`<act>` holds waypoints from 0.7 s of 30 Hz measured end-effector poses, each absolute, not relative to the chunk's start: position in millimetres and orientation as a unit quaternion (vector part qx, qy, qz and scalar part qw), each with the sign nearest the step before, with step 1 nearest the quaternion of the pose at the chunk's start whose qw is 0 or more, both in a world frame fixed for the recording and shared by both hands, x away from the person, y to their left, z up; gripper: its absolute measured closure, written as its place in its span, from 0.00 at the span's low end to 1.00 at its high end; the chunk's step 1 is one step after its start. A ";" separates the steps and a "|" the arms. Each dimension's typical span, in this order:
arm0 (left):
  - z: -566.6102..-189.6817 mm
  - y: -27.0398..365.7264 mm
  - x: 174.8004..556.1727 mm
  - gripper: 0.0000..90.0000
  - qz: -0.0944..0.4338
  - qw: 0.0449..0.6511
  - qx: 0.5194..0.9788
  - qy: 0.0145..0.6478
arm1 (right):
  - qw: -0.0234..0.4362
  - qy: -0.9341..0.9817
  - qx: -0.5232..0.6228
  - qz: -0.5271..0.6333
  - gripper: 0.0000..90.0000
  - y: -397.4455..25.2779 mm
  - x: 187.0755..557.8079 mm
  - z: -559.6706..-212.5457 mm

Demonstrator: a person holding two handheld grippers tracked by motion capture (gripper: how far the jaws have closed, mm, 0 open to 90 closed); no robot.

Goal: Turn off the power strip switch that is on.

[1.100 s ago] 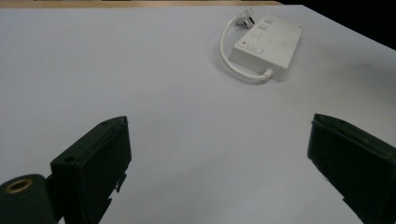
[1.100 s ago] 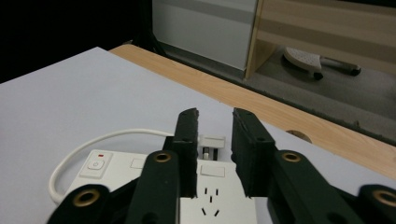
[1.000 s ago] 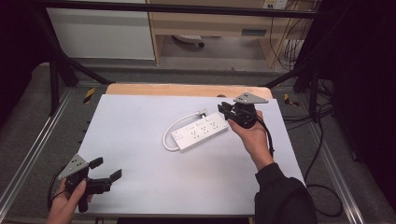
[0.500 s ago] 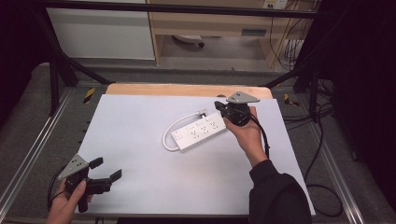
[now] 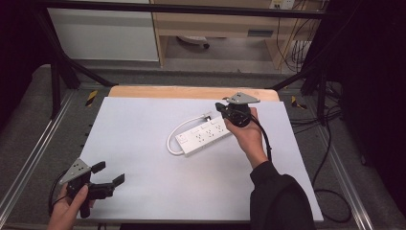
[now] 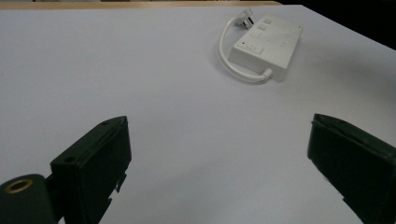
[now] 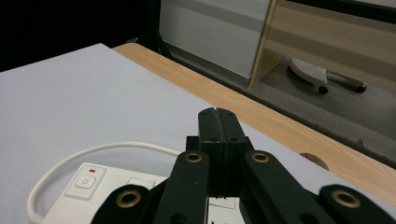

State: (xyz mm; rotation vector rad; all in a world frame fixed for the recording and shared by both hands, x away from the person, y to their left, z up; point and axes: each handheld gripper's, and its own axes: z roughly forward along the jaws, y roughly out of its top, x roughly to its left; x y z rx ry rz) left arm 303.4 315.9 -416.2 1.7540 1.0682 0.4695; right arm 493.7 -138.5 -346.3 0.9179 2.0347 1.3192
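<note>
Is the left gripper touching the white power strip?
Apart. The high view shows the left gripper near the table's front corner, with bare white tabletop between it and the power strip.

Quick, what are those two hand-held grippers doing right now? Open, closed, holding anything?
Left hand-held gripper: open, holding nothing, above the white table.
Right hand-held gripper: jaws pressed shut, nothing visible between them, over the power strip.

I see one obstacle on the pale grey table mat: the white rectangular plastic power strip with its looped white cord. Left of the strip and toward me from it, the mat lies bare, giving my wide-open left gripper free passage.
</note>
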 end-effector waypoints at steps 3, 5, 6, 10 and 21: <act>-416.3 315.9 303.5 0.07 0.194 0.495 0.724 0.441 | 0.270 0.756 0.342 0.489 1.00 -137.5 495.2 -347.8; -416.3 315.8 303.6 0.07 0.194 0.494 0.724 0.440 | 0.268 0.756 0.345 0.488 1.00 -136.3 497.5 -350.1; -416.3 315.8 303.6 0.07 0.194 0.494 0.724 0.440 | 0.267 0.756 0.345 0.487 1.00 -135.8 498.1 -350.9; -416.3 315.7 303.5 0.07 0.194 0.494 0.724 0.440 | 0.266 0.757 0.346 0.486 1.00 -134.6 500.7 -353.7; -416.2 315.8 303.5 0.07 0.195 0.494 0.725 0.440 | 0.258 0.764 0.348 0.479 1.00 -123.8 510.2 -362.1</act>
